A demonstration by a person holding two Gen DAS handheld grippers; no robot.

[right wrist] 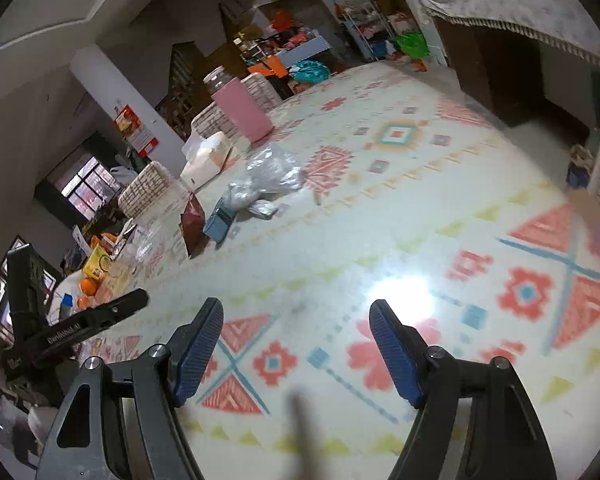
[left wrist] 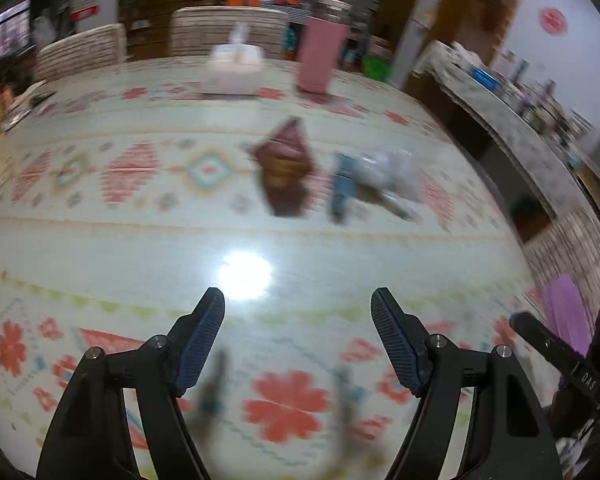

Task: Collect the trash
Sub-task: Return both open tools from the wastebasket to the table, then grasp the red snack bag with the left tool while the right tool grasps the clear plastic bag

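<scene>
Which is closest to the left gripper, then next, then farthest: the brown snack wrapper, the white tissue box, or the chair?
From the left gripper, in the left wrist view:
1. Brown snack wrapper, mid-table, just ahead.
2. White tissue box, near the table's far edge.
3. Chair, behind the table.

Maroon snack wrapper [left wrist: 286, 168], blue packet [left wrist: 342, 186], crumpled clear plastic [left wrist: 388, 172] clustered mid-table, lying side by side

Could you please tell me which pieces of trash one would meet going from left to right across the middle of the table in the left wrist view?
Dark red snack wrapper → small blue box → crumpled clear plastic bag.
</scene>
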